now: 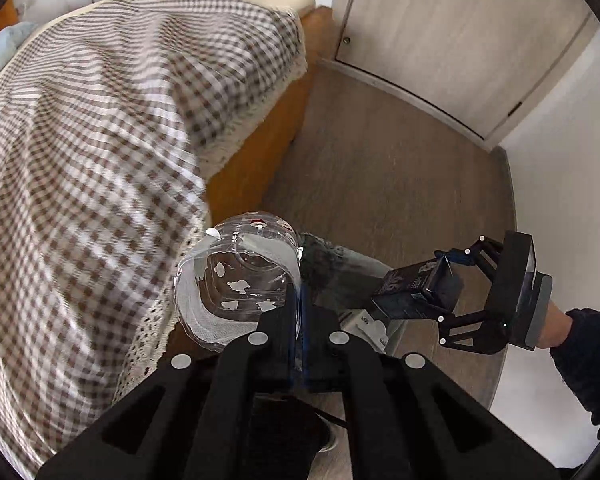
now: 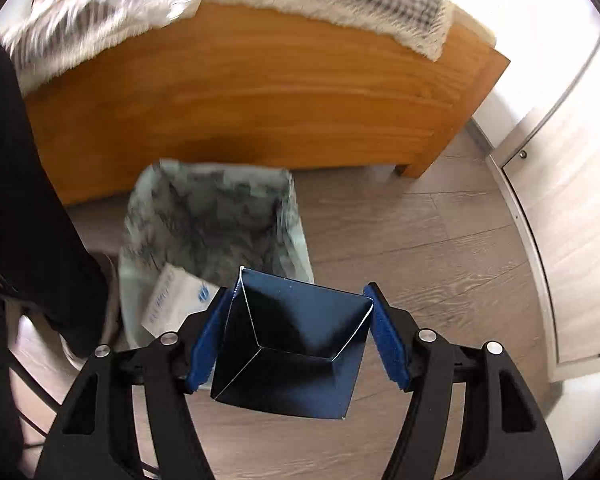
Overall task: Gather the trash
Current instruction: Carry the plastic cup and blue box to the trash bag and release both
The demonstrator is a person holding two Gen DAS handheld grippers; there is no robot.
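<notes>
Nearest to the lens, the left gripper [image 1: 298, 312] has its jaws clenched on the thin wall of a clear plastic container [image 1: 240, 280] with white peeling sticker scraps, held beside the checked bedspread [image 1: 100, 120]; further right, the right gripper [image 2: 296, 336] clamps a dark blue box [image 2: 296, 348] between its blue pads [image 2: 388, 344], poised over the near edge of the lined bin [image 2: 216, 216] on the wood floor [image 2: 420, 248]. One white packet [image 2: 172, 300] with blurred blue print already lies in the bin, so both held pieces look still to be dropped. No writing is readable anywhere
</notes>
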